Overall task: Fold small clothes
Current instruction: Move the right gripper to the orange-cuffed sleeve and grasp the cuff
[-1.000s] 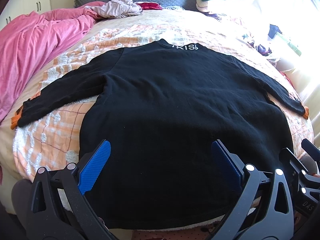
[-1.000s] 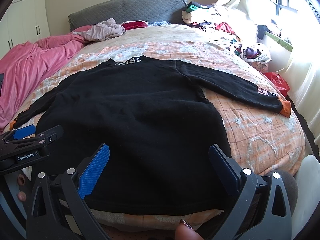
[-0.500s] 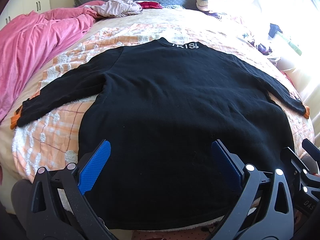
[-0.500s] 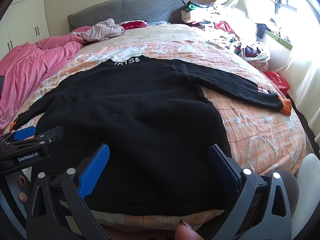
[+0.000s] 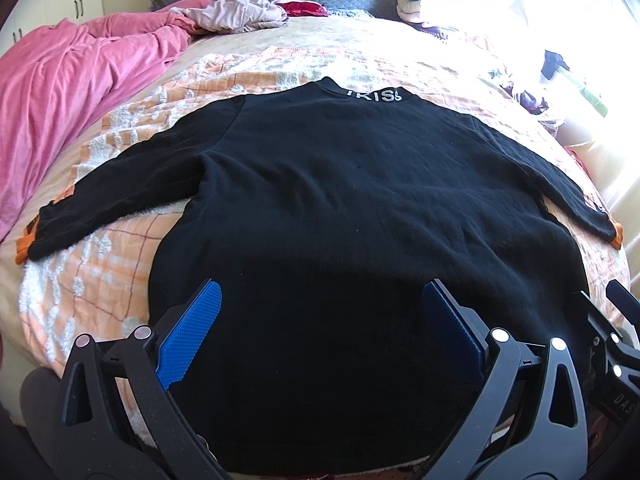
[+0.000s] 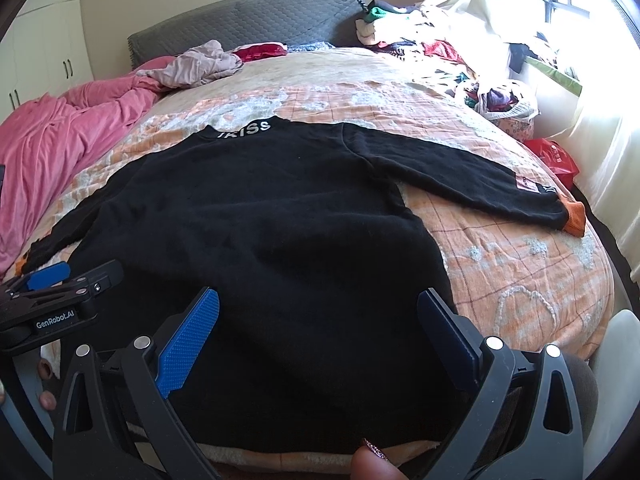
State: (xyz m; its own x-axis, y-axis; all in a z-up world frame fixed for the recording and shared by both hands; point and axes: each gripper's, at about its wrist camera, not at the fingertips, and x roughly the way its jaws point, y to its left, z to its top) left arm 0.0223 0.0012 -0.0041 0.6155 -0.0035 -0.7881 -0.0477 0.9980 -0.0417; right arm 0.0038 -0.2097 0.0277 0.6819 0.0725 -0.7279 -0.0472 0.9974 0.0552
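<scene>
A black long-sleeved sweater (image 5: 344, 208) (image 6: 264, 232) lies flat on the bed, back up, collar with white lettering at the far end. Both sleeves are spread outward and end in orange cuffs (image 6: 574, 220) (image 5: 24, 246). My left gripper (image 5: 320, 312) hovers open above the hem on its left half, nothing between its blue pads. My right gripper (image 6: 318, 312) is open too, above the hem's right half. In the right wrist view the left gripper (image 6: 60, 284) shows at the left edge.
The bed (image 6: 520, 264) has an orange and white checked cover. A pink duvet (image 5: 60, 100) is bunched along the left side. Loose clothes (image 6: 200, 64) lie near the grey headboard (image 6: 248, 16); more are piled (image 6: 496, 96) at the right by the window.
Both grippers have crept slightly forward and lower over the hem; the sweater has not moved. Both stay open.
</scene>
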